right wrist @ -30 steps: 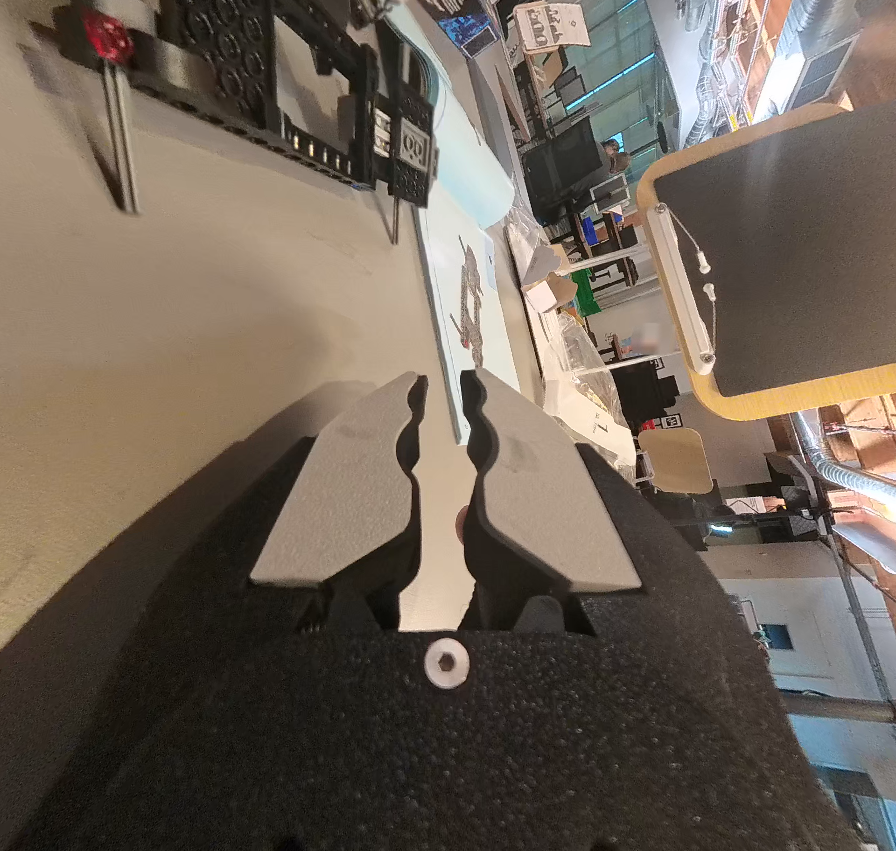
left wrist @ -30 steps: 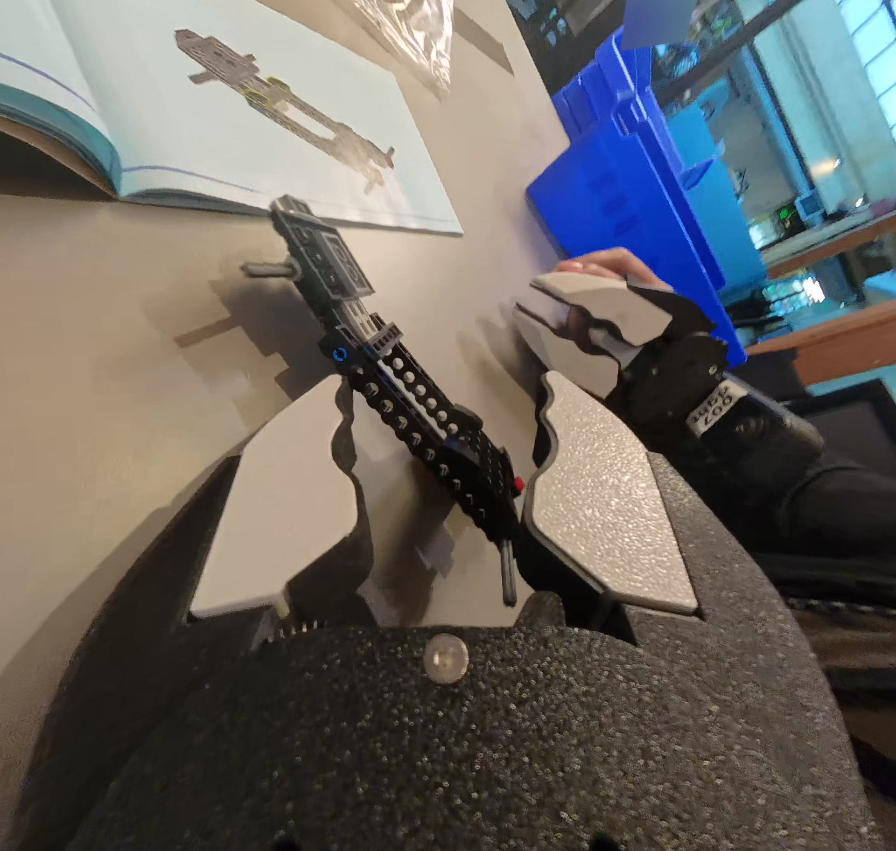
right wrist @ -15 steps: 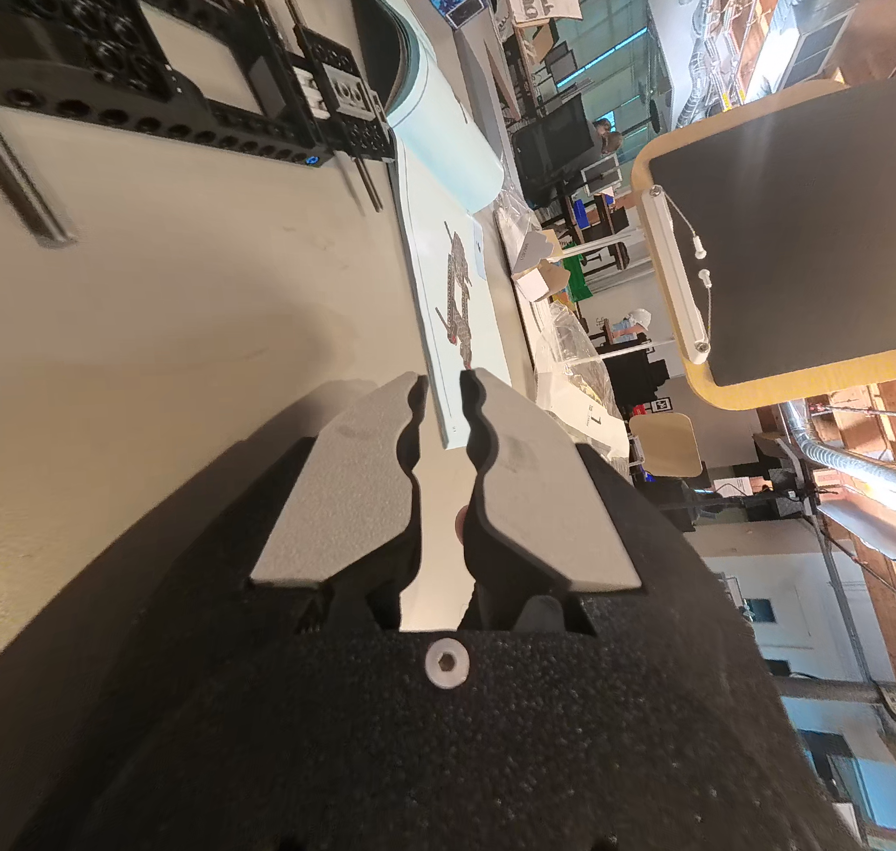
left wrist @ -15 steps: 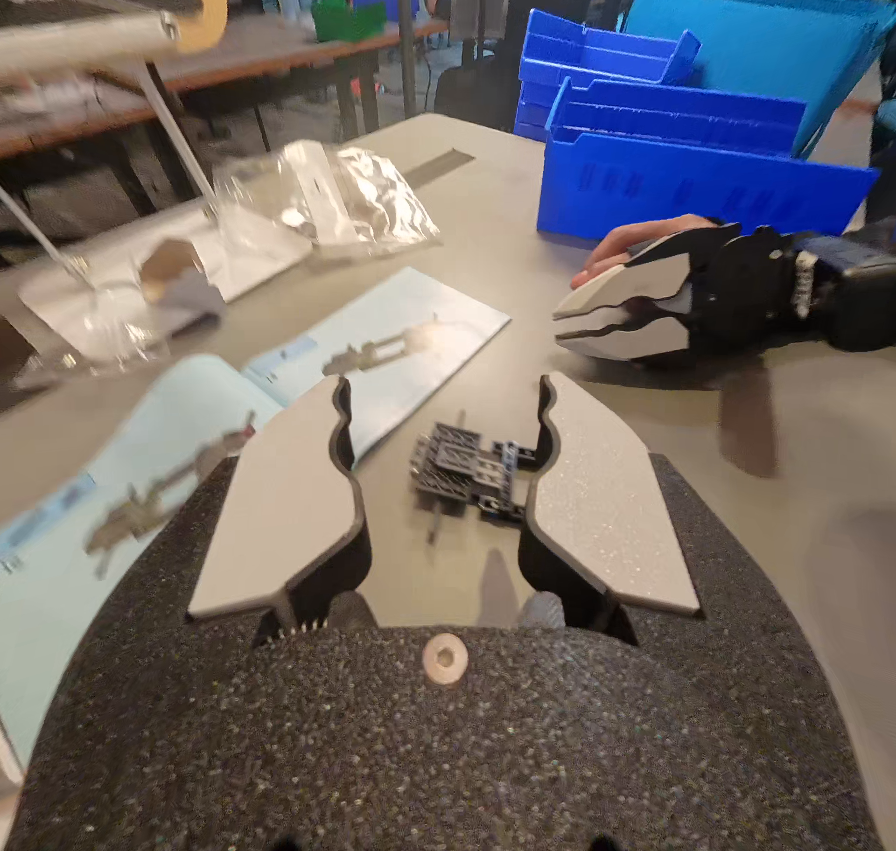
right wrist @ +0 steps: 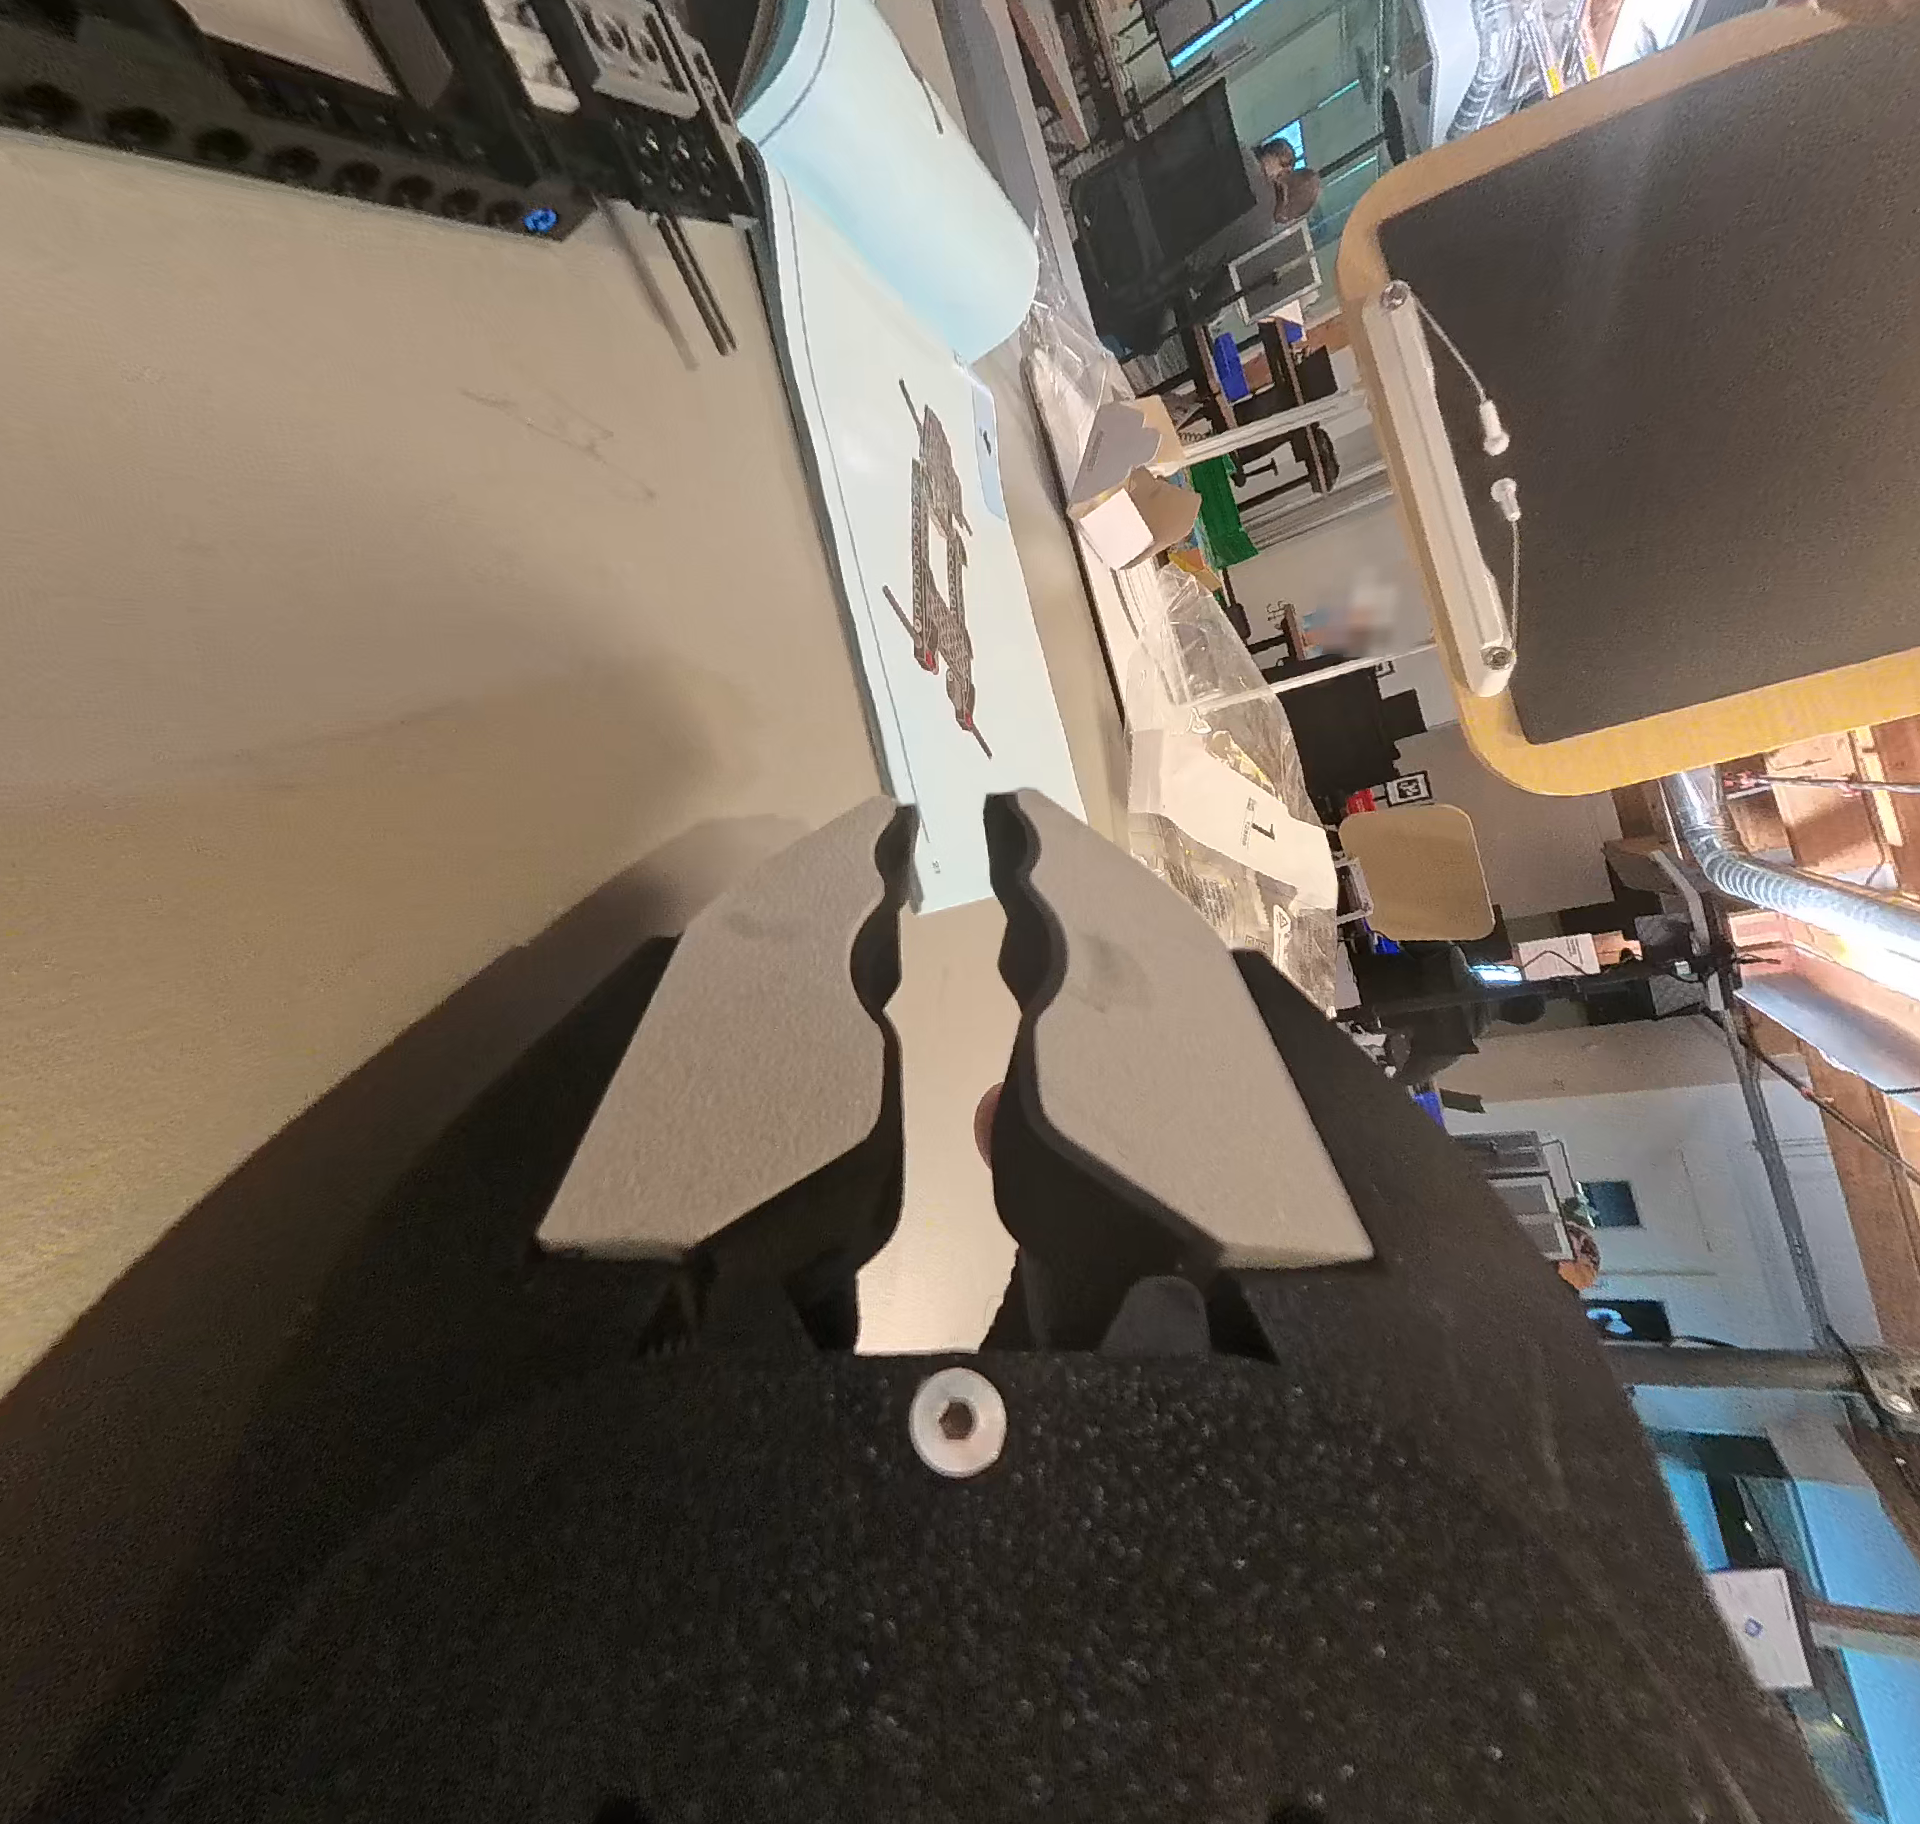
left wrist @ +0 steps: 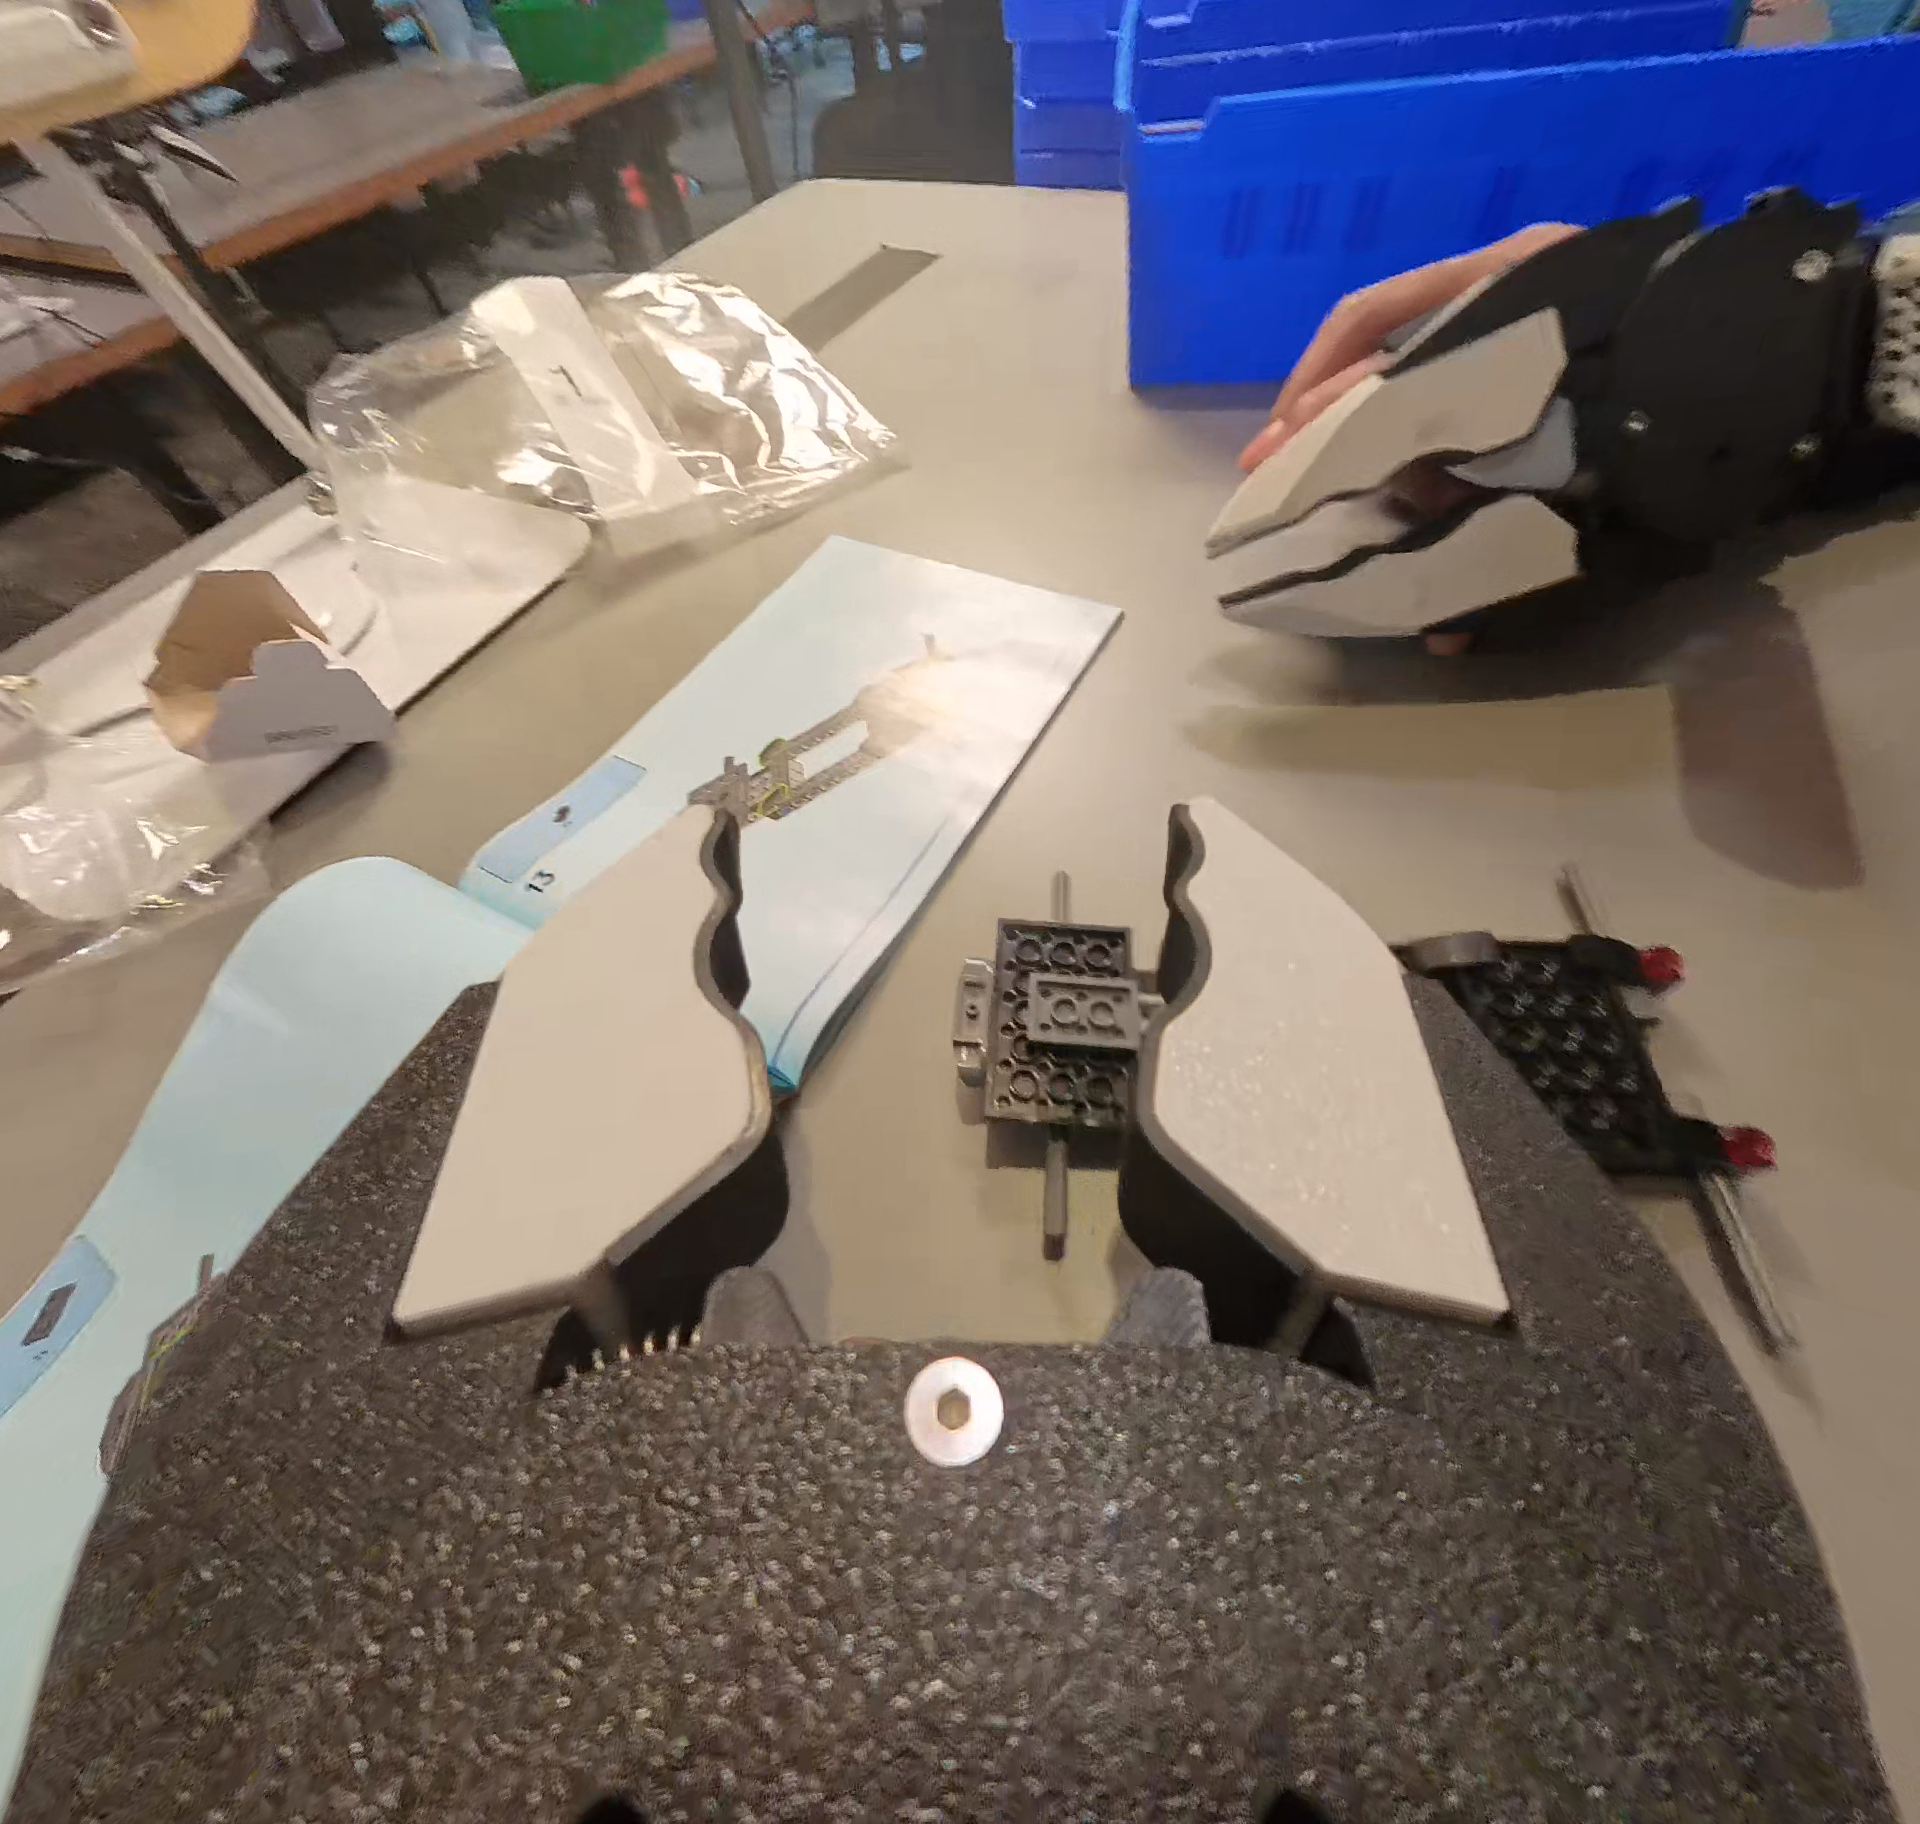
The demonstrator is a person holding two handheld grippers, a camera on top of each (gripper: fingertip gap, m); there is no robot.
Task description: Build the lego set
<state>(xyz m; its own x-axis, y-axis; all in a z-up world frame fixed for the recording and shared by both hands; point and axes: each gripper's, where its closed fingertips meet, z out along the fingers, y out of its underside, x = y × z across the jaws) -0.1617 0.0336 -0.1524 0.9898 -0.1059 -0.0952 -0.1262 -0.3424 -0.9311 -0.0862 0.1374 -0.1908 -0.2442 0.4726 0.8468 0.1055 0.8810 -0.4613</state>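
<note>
Left wrist view. The left gripper (left wrist: 951, 818) hovered over a grey table (left wrist: 1039, 340), its grey fingers (left wrist: 1288, 1078) spread wide and gripping nothing. Between them, close against the inner edge of the right-hand finger, lay a dark grey brick assembly (left wrist: 1055, 1021) with a thin axle running through it; whether the finger touched it could not be told. Its black perforated frame (left wrist: 1558, 1042), tipped with two red pins, emerged beyond that finger. An open pale-blue instruction booklet (left wrist: 894, 735) lay beside the left-hand finger. Farther off were clear plastic bags (left wrist: 582, 392), a small open cardboard box (left wrist: 260, 694) and blue bins (left wrist: 1455, 174). The right gripper (left wrist: 1231, 569) lay low over the table, turned on its side in a hand (left wrist: 1351, 340), its fingers nearly together.

Right wrist view. The scene appeared rolled sideways. The right gripper (right wrist: 951, 818) showed a narrow slit between its fingers (right wrist: 769, 1026), with only table and a booklet corner visible through it; nothing was pinched. The brick assembly (right wrist: 436, 101) lay well apart, at the upper left, beside the curled booklet (right wrist: 904, 486). A wood-rimmed black board (right wrist: 1662, 351) stood behind.
</note>
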